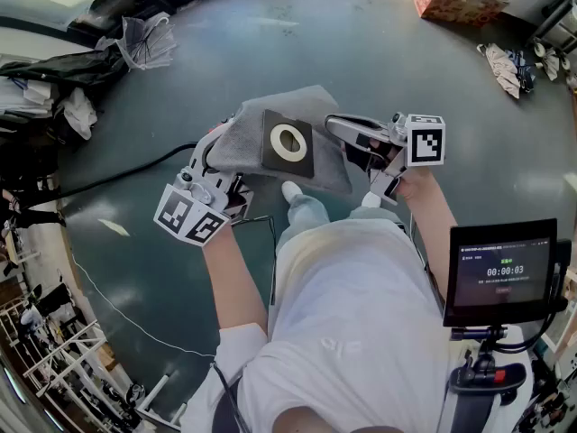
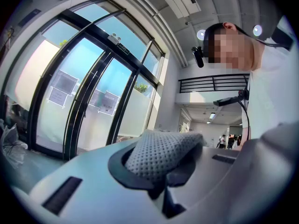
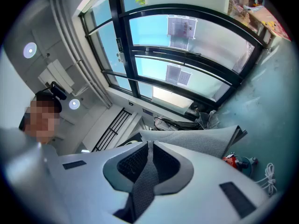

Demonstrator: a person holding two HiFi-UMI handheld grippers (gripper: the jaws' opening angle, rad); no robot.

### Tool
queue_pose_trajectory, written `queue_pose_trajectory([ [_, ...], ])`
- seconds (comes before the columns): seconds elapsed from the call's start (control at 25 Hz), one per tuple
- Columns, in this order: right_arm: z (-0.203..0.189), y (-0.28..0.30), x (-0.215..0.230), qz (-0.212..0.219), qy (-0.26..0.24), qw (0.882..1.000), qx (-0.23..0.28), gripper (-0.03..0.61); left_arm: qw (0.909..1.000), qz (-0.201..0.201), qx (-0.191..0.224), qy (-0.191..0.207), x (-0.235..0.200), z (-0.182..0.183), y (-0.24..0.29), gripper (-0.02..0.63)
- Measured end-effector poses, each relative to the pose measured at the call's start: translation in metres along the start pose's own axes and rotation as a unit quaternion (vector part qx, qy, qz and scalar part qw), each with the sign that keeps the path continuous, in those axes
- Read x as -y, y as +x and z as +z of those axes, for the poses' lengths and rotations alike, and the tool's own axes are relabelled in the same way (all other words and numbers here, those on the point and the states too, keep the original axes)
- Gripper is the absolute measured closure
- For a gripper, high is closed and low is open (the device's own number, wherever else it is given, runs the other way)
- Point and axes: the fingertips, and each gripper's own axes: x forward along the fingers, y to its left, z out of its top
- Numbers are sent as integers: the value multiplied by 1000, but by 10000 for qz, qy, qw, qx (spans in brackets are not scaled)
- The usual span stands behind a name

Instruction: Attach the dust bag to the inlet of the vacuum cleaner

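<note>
We clamp the dust bag [image 1: 246, 140] crosswise between left hand-held gripper [image 1: 216, 152] and right hand-held gripper [image 1: 338, 129], its collar hole [image 1: 288, 142] facing up.

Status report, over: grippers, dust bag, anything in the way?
Both shut: left gripper on one edge of dust bag, right gripper on opposite edge. Bag held above floor, collar hole up. Vacuum inlet not in view.

The grey dimpled-fabric dust bag [image 1: 243, 138] is spread out roughly level, well above the floor. Its dark square cardboard collar [image 1: 273, 123] faces up, with a white-ringed round hole [image 1: 288, 141] at the centre. Its 9 o'clock edge is bunched in the left gripper [image 1: 219, 147] — its 3 o'clock edge is pinched to a thin fold in the right gripper [image 1: 341, 130].
</note>
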Motion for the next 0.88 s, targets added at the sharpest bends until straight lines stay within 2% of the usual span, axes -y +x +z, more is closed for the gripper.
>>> queue_pose_trajectory([
  [0.28,-23,92,16,480,564,9972,70,565,9955,-862,-360,162,-60,11,-27,597],
  [0.36,-30,113,15,704,677,9952,-20,566,9940,-973,-453,202,-74,16,-33,597],
  [0.48,-35,124,9,1216,769,9893,-226,565,9937,-987,-477,217,-84,21,-30,597],
  [0.6,-31,116,5,1829,878,9777,-544,566,9934,-932,-589,319,-84,19,-13,597],
  [0.76,-25,114,31,1928,819,9723,-1036,565,9891,-909,-908,714,-79,12,5,597],
  [0.88,-32,119,27,2301,807,9614,-1272,565,9880,-813,-1005,842,-79,16,-3,597],
])
